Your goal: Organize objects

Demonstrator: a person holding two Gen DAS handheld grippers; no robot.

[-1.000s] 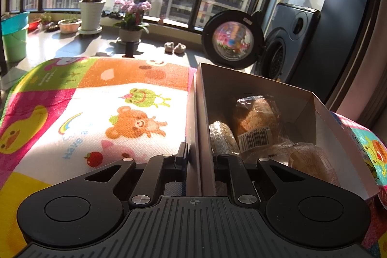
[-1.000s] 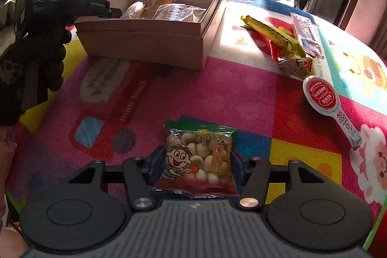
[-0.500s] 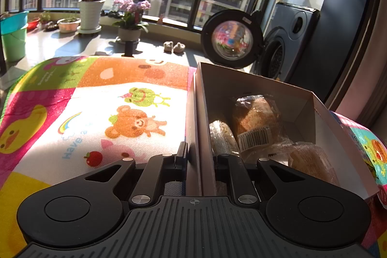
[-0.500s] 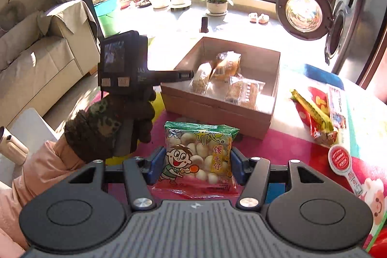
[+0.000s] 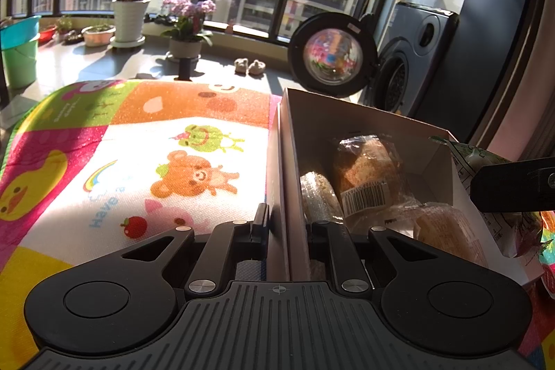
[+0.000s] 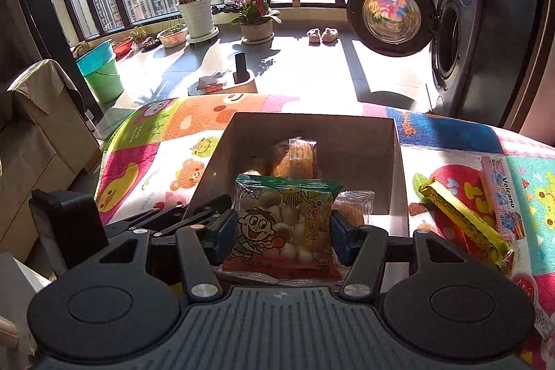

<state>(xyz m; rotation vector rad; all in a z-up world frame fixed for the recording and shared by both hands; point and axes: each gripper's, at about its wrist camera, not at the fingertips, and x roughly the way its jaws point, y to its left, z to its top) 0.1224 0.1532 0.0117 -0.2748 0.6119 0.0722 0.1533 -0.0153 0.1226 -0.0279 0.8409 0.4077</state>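
Observation:
An open cardboard box [image 5: 364, 120] stands on the colourful mat and holds several wrapped buns [image 5: 364, 169]. My left gripper [image 5: 282, 224] is shut on the box's left wall. My right gripper [image 6: 284, 224] is shut on a green snack bag [image 6: 286, 224] with a cartoon boy, held above the box's near edge [image 6: 399, 169]. The bag and a right finger show at the right edge of the left wrist view [image 5: 485, 162]. My left gripper shows at the left in the right wrist view [image 6: 194, 217].
A yellow snack stick [image 6: 461, 217], a pink Volcano packet [image 6: 499, 193] and a red round packet [image 6: 523, 286] lie on the mat right of the box. A washing machine [image 6: 461, 33] with its door open, plant pots [image 6: 197, 16] and a bucket [image 6: 100, 68] stand beyond the table.
My right gripper has lifted the snack bag and carried it to above the box's near side. My left gripper has stayed shut on the box wall.

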